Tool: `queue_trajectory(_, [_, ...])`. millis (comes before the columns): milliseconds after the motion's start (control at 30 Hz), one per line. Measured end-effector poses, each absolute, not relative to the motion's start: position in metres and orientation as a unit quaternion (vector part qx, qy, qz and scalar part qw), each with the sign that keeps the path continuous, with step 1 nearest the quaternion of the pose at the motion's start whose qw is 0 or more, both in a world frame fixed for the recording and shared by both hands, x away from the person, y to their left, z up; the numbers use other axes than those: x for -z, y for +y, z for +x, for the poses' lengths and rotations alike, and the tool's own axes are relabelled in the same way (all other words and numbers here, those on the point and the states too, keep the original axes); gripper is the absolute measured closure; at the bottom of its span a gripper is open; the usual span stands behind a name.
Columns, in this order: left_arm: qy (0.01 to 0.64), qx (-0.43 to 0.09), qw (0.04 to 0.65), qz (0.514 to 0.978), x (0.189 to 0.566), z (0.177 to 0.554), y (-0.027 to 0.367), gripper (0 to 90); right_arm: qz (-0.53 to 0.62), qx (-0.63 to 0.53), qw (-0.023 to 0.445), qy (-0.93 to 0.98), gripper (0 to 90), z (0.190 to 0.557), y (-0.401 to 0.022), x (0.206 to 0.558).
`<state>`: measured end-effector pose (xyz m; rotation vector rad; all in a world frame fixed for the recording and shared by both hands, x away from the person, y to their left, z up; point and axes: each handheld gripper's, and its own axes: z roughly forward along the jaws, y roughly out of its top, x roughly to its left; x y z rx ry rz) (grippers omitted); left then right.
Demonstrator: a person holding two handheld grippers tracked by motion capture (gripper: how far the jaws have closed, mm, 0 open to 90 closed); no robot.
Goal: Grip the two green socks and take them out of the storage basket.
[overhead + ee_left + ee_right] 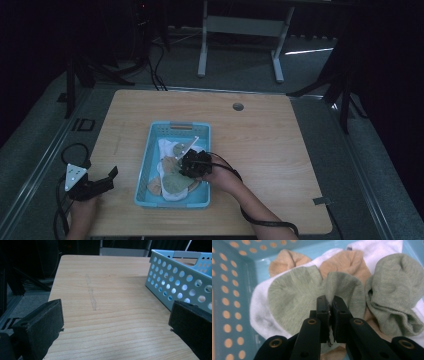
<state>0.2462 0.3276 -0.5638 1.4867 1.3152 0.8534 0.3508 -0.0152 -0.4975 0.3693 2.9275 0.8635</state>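
A light blue perforated basket [172, 202] sits on the wooden table [270, 145] and holds a heap of socks in green, tan and white. My right gripper [329, 306] reaches down into it, and its jaws are shut on a fold of a green sock [292, 297]. Beside it lies a second green sock [394, 290], with tan socks [347, 262] and a white sock [259, 312] underneath. In the high view the right gripper [184, 170] is over the green sock [175, 184]. My left gripper [107, 177] rests left of the basket, open and holding nothing, its jaws wide apart over bare wood [116, 322].
The basket wall [175, 277] stands just right of the left gripper's jaws. A round cable hole [238, 106] sits near the table's far edge. Beyond the table stands a white desk frame [240, 30] on a dark floor, with black stands at both sides.
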Motion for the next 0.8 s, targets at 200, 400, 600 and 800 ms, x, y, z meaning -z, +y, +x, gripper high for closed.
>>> queue_trajectory(200, [0.537,-0.349,0.471,0.607,0.564,0.246,0.328,0.0,0.12,-0.306,0.032,0.944,85.6,0.346,-0.019,0.482])
queue_trajectory(400, [0.537,-0.349,0.47,0.607,0.564,0.246,0.328,0.0,0.11,-0.335,0.036,0.935,85.6,0.339,-0.024,0.458])
queue_trajectory(600, [0.538,-0.349,0.471,0.607,0.564,0.246,0.328,0.0,0.104,-0.368,0.049,0.922,85.6,0.334,-0.034,0.432])
queue_trajectory(800, [0.538,-0.349,0.47,0.606,0.564,0.246,0.328,0.0,0.113,-0.401,0.065,0.907,85.7,0.336,-0.053,0.407])
